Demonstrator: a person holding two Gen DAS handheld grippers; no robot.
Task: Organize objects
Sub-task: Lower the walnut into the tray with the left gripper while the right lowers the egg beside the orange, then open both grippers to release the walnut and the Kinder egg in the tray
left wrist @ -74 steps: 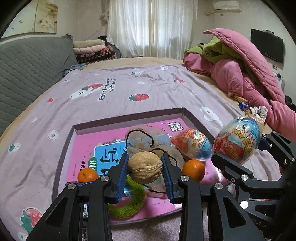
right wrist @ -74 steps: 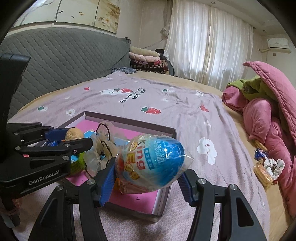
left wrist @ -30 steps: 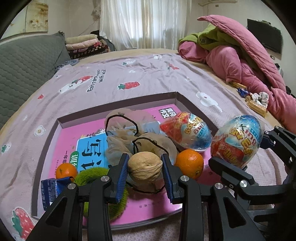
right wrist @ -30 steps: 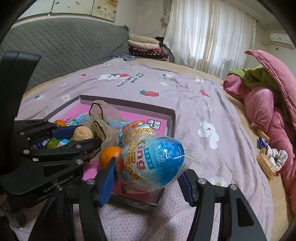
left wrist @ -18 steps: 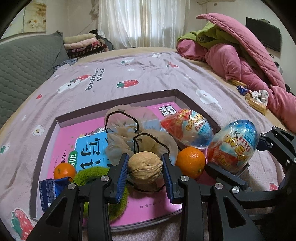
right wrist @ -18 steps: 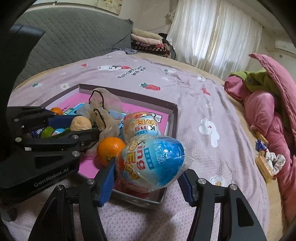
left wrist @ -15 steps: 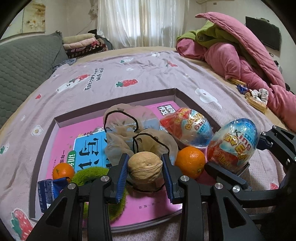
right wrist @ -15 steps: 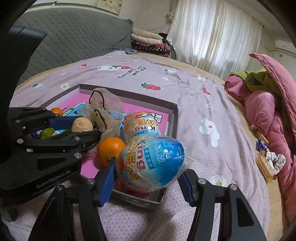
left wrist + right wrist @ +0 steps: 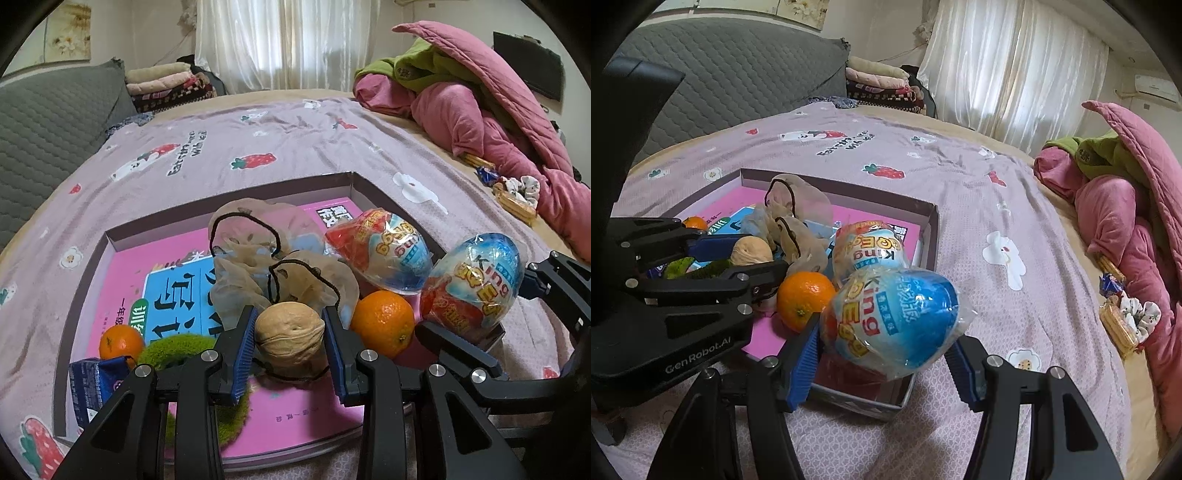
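Currently, two items held over the box (image 9: 354,184), which lies on the bed (image 9: 258,122).

Item 1: walnut (image 9: 290,338). Clamped between the blue pads of the left hand-held gripper (image 9: 290,341), above the near part of the box, over the pink book (image 9: 155,273) and beside the larger orange (image 9: 382,323). Advice: lower it into a bare patch of book before easing the pads apart; a round nut dropped from height would likely roll. Keep clear of the mesh bags (image 9: 280,266), whose black cords (image 9: 240,225) lie close under the jaws and could snag.

Item 2: blue toy egg (image 9: 894,321), wrapped in crinkled film. Gripped by the right hand-held gripper (image 9: 886,354) at the near right corner of the box, just above the rim. Advice: carry it further inward, next to the red toy egg (image 9: 870,251) already inside, so it does not tip over the wall. The film is slippery; release low.

Also in the box: small orange (image 9: 121,341), green fuzzy ring (image 9: 173,350), blue carton (image 9: 92,384).

Judgement: placing stage, both items near their spot.
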